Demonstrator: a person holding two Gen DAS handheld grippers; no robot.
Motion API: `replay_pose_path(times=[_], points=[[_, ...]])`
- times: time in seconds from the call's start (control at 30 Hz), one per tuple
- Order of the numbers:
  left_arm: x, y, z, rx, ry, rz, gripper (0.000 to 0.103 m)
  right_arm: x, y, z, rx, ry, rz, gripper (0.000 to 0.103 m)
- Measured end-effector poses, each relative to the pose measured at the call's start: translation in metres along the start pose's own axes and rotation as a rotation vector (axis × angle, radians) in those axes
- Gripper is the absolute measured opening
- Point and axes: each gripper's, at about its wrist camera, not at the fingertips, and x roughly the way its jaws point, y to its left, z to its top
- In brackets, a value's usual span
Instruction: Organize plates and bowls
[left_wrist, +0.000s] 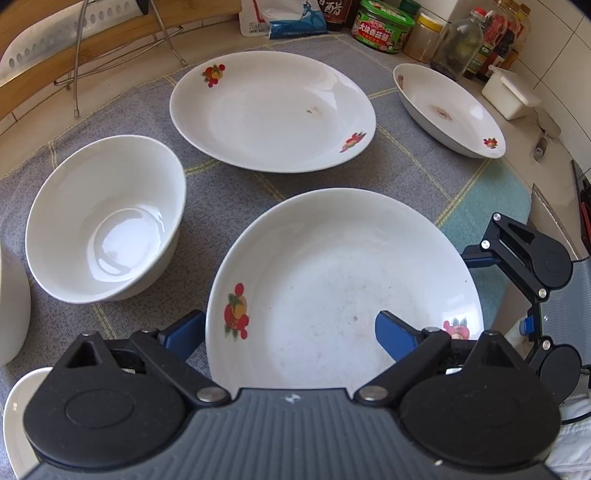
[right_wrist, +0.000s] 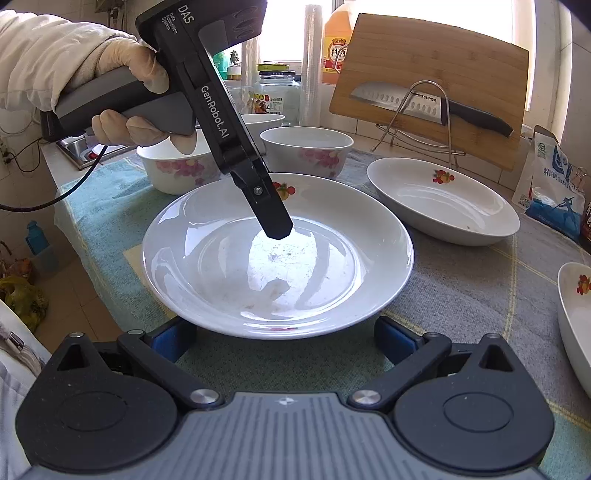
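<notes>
Right, left gripper (left_wrist: 290, 338) is straddling the near rim of the nearest plate (left_wrist: 343, 280), which sits on the grey cloth (left_wrist: 229, 177) in front of a second plate (left_wrist: 271, 110) and beside a white bowl (left_wrist: 105, 218). One blue finger (left_wrist: 184, 334) is outside the rim, the other over the plate's inside. To do this well I'd say I need the rim seated deep between the pads before closing, then lift with the plate level so it doesn't pivot out. Jaws stand wide, nothing gripped yet as far as I can see, pads not pressing on the rim. Right gripper (right_wrist: 286, 341) sits just short of the same plate's opposite edge, jaws apart, empty, touching nothing. Third plate (left_wrist: 448, 110) is well off to the right
</notes>
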Motion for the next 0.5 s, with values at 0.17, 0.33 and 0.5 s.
replay_pose_path(times=[0.17,0.33,0.5], points=[[0.0047,-0.0004,0.0018,0.014,0.03,-0.015,0.09,0.0019,0.0002,0.0023,-0.009,0.008,0.012,0.103],[0.004,0.0019,0.0047,0.004,0.044,-0.03,0.09,0.0053,0.0028,0.0077,-0.028,0.029,0.018,0.103],[0.0055,0.002,0.0066,0.013,0.058,-0.033,0.09,0.0071,0.0017,0.0098,-0.019,0.048,0.026,0.103]])
